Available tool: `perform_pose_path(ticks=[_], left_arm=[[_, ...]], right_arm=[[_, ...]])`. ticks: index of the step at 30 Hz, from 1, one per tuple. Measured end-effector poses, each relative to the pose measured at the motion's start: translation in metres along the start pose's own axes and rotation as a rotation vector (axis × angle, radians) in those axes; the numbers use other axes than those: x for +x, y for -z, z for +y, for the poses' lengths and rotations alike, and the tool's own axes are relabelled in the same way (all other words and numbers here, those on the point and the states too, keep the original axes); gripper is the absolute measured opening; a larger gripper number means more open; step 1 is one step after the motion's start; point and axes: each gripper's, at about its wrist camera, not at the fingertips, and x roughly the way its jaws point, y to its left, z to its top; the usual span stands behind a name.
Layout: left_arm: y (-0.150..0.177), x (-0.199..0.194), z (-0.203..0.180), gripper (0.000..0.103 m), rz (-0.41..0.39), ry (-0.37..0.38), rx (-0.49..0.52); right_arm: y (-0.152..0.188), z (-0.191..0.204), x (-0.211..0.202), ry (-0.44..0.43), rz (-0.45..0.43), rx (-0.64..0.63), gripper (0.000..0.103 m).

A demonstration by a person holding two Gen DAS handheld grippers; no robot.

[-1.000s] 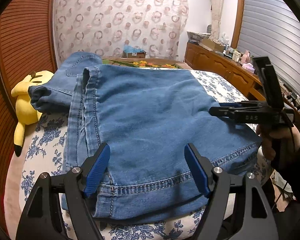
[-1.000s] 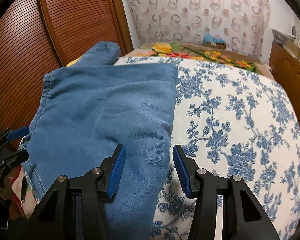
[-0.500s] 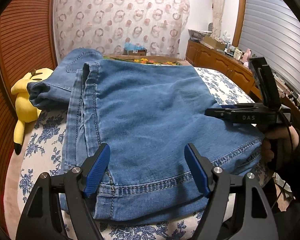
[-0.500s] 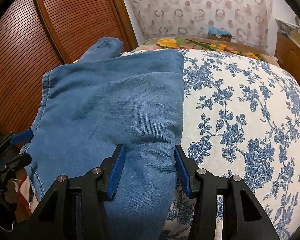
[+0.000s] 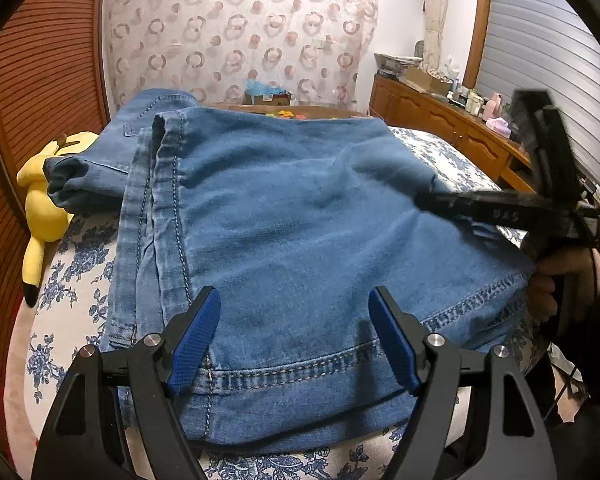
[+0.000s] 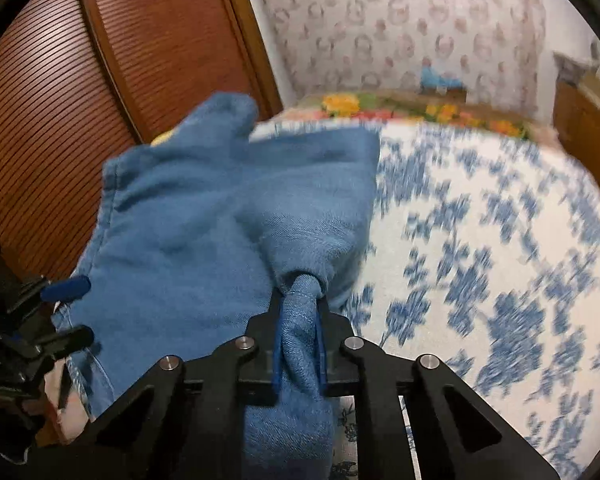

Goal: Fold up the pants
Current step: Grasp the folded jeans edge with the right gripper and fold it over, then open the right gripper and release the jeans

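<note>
The blue jeans (image 5: 300, 248) lie folded on the bed (image 6: 500, 240) with its blue-flowered cover, one leg trailing toward the yellow plush toy (image 5: 44, 200) at the left edge. The right hand-held gripper (image 6: 299, 336) is pinching a bunched fold at the jeans' side edge between its blue pads. The left hand-held gripper (image 5: 294, 340) hovers spread wide over the stitched hem, holding nothing.

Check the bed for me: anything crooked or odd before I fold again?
The jeans aren't stacked squarely: the waist end sticks out left onto a yellow plush toy. The right gripper has bunched the fold edge.
</note>
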Motion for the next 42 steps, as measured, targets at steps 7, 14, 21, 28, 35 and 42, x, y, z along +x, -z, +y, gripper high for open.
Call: perform_pose_path(ticks=[7,14,21,28,35,42], left_arm=[[-0.01,0.001,-0.009,0.077,-0.016,0.01,0.012],[-0.029,0.003,-0.03,0.077,-0.04,0.044,0.061],[-0.047,0.014,-0.057,0.077,-0.039,0.102,0.097],[-0.051,0.022,-0.088,0.077,-0.02,0.141,0.152],[-0.049,0.039,-0.105,0.077,0.022,0.134,0.175],[-0.044,0.054,-0.103,0.077,0.06,0.12,0.17]], right_arm=[[-0.007,-0.005,-0.028,0.005,-0.046,-0.047,0.01],[-0.011,-0.025,-0.057,0.075,-0.079,-0.052,0.009],[-0.009,-0.068,-0.091,0.192,-0.074,-0.009,0.009],[0.012,-0.1,-0.099,0.2,-0.047,0.058,0.009],[0.021,-0.107,-0.087,0.206,-0.038,0.098,0.034],[0.045,-0.112,-0.092,0.181,-0.011,0.153,0.047]])
